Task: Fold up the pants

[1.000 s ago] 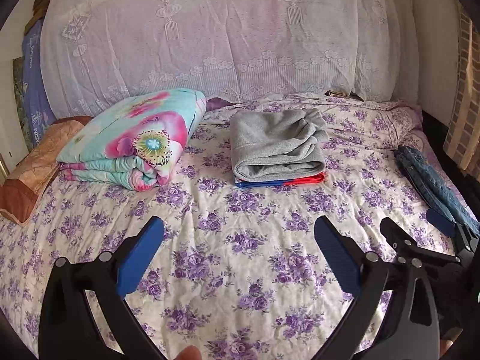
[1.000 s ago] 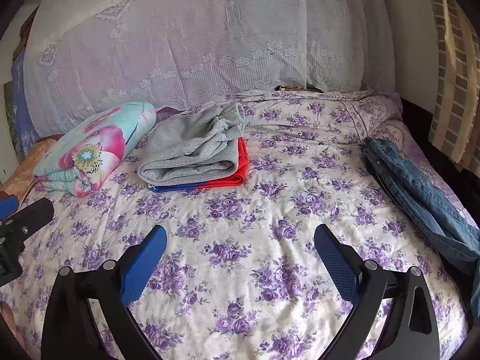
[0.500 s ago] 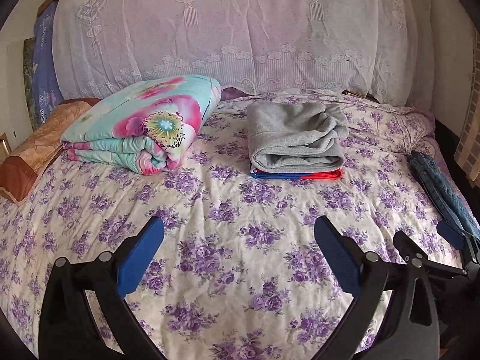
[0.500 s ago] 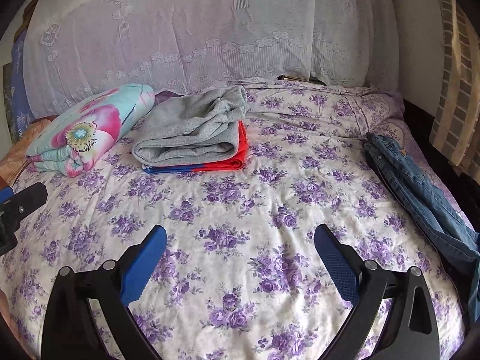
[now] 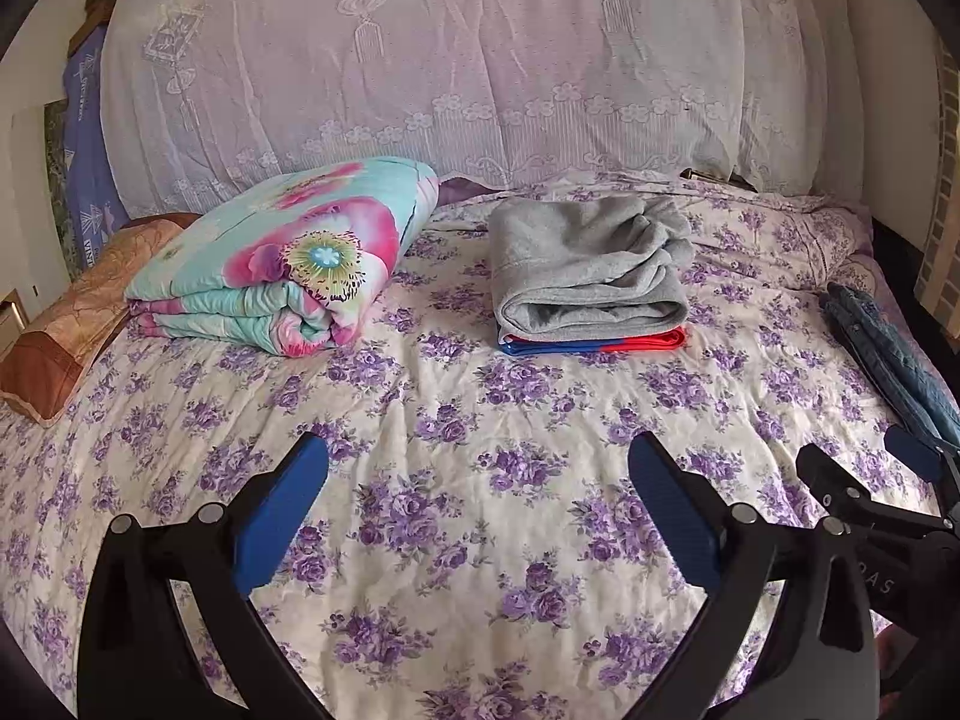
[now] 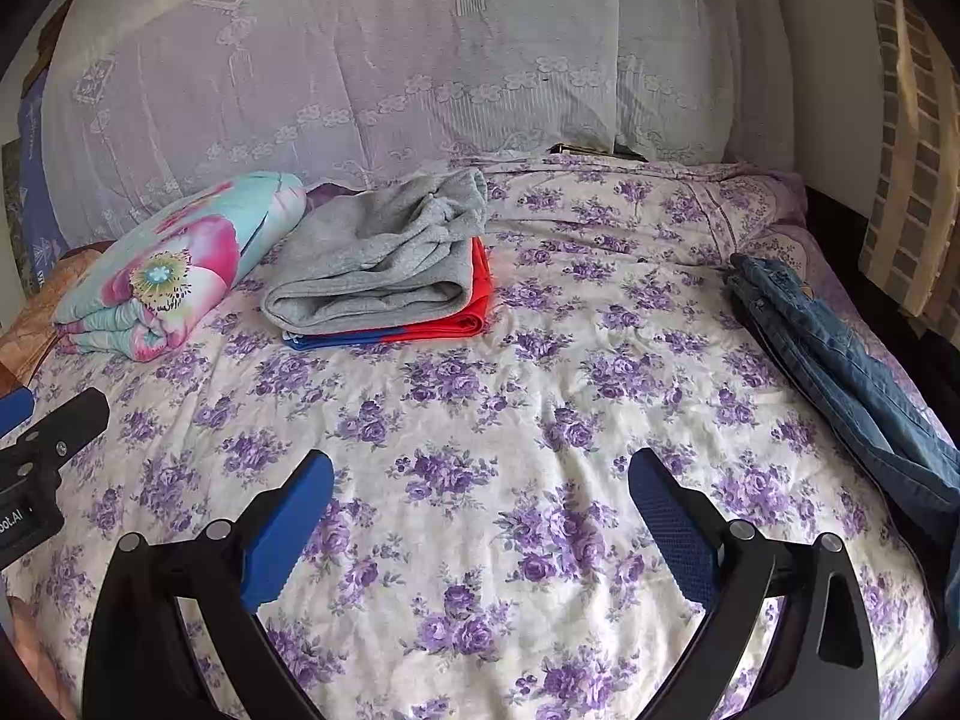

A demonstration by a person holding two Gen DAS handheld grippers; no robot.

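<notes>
Jeans [image 6: 840,360] untouched; both jaws wide, empty

Place: we take this for a bedroom in a home.
Bed [image 5: 480,420]: we see a purple-flowered sheet across it.
Bedding: a folded floral quilt [image 5: 288,264] and a brown pillow [image 5: 78,312] lie at its head.
Clothes: folded grey garment [image 5: 588,270], jeans [image 6: 840,348].
Backdrop: lace curtain [image 5: 450,60].

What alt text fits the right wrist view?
The open right gripper hovers empty over a purple-floral bedsheet. Blue jeans lie at the right edge; folded grey pants sit beyond, atop a red-blue garment.
</notes>
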